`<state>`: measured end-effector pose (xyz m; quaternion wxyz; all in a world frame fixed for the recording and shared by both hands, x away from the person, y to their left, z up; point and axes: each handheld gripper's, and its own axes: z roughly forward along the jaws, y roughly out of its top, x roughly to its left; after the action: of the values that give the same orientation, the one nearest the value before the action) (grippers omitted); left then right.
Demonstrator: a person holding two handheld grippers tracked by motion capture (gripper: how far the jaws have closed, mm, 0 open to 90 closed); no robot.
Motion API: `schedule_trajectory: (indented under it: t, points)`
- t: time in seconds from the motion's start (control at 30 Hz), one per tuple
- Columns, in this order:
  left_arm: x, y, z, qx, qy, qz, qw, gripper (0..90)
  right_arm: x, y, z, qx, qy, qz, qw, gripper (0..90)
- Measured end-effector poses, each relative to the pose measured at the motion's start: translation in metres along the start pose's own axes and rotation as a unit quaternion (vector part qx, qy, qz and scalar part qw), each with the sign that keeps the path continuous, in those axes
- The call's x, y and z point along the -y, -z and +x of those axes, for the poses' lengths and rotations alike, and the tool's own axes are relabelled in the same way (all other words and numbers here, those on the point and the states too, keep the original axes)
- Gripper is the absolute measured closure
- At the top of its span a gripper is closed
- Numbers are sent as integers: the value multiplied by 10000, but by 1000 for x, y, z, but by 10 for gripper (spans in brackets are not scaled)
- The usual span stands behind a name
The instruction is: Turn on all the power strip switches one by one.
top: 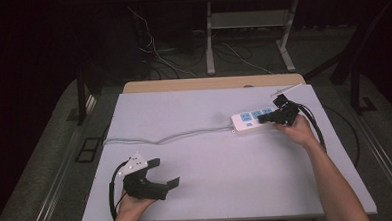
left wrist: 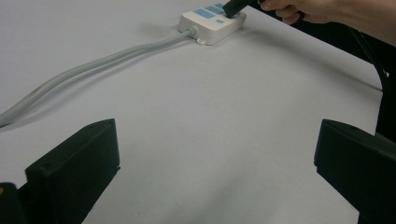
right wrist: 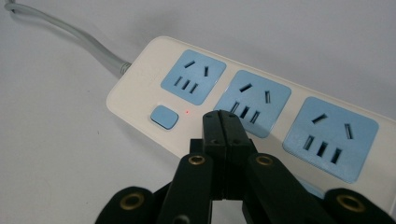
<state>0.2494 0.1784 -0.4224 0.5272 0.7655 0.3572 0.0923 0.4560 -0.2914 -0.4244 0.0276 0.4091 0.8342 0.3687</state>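
Note:
A white power strip [top: 252,119] with blue socket panels lies at the table's right back. In the right gripper view the power strip [right wrist: 140,88] shows three blue sockets, a blue switch [right wrist: 164,116] and a small red light [right wrist: 187,112]. My right gripper [right wrist: 221,122] is shut with nothing in it, its tips just above the strip beside the switch. From above, the right gripper [top: 262,118] rests over the strip's middle. My left gripper [top: 166,173] stands open near the front left, holding nothing; its jaws are wide apart over bare table [left wrist: 205,140].
The strip's grey cable [top: 160,138] runs left across the table to its left edge; the cable [left wrist: 93,65] also crosses the left gripper view. A black cable [top: 317,127] trails from the right gripper. Dark floor, table legs and wires lie beyond.

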Motion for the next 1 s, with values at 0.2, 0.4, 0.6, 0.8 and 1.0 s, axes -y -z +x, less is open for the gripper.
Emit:
schedule_trajectory:
  t: [0.2, 0.4, 0.6, 0.8, 1.0]
  points:
    - [0, 1, 2, -4, 33, -6, 10000, 0, -1, 1, 0, -7, -46, 16, 10000, 900]
    - [0, 1, 0, 9, 43, -25, 10000, 0, -2, 4, 0, 105, -25, 117, 9999, 900]
    - [0, 1, 1, 0, 46, -22, 10000, 0, -3, 12, -2, 72, -64, 27, 9999, 900]
    - [0, 0, 1, 1, 46, -19, 10000, 0, -6, 26, -6, 39, -116, -128, 9998, 900]
    - [0, 1, 1, -1, 47, -29, 10000, 0, -8, 41, -9, 123, -132, -238, 9996, 900]
